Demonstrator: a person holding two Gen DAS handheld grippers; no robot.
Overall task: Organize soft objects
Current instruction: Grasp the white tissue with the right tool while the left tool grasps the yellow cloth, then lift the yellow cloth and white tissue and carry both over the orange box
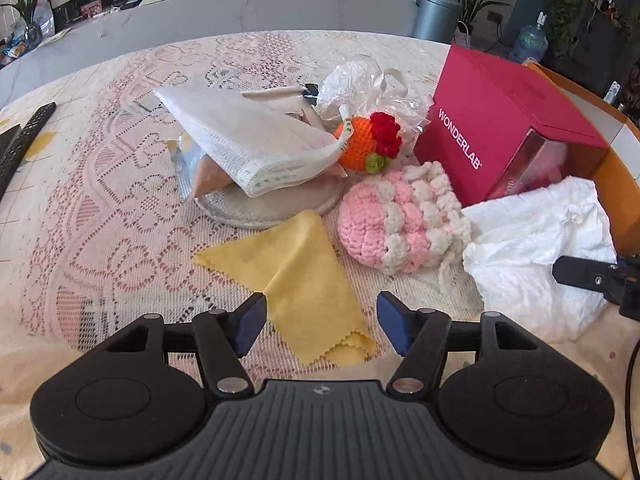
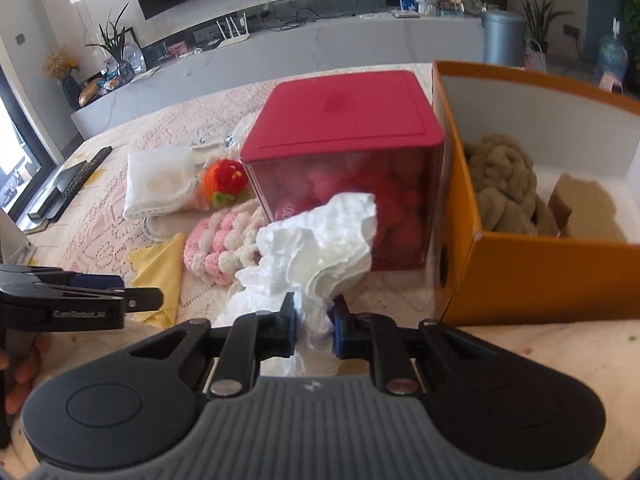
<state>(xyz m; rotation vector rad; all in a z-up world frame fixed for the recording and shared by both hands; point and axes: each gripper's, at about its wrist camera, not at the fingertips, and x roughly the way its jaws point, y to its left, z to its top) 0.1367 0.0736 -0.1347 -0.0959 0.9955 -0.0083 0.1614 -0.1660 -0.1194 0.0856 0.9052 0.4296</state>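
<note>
**Right gripper has the white cloth, left one is just hanging out over the yellow one**

So the right gripper (image 2: 314, 322) has its blue-padded fingers pinched together on a crumpled white fabric cloth (image 2: 320, 240). The cloth bunches up between the pads and spills forward, right in front of the magenta box with a clear front panel (image 2: 344, 120). Just to the right of that sits an open orange cardboard box (image 2: 540, 272), and inside it there's a chunky olive-brown knitted bundle (image 2: 504, 188) plus a tan sponge-like block (image 2: 588, 212).

The left gripper (image 1: 322, 322) has its fingers spread wide apart, holding nothing, hovering over the near corner of a flat yellow microfibre cloth with zigzag edges (image 1: 296, 276) on the pink lace tablecloth (image 1: 120, 220).

Behind the yellow cloth is a pink and cream crocheted pouch (image 1: 396, 224), touching the white cloth's edge. Further back there's an orange crocheted ball with a red flower (image 1: 368, 144), a folded white mesh cloth (image 1: 240, 144) leaning on a round beige pad (image 1: 276, 208), and some crinkled clear plastic wrap (image 1: 360, 84).
</note>
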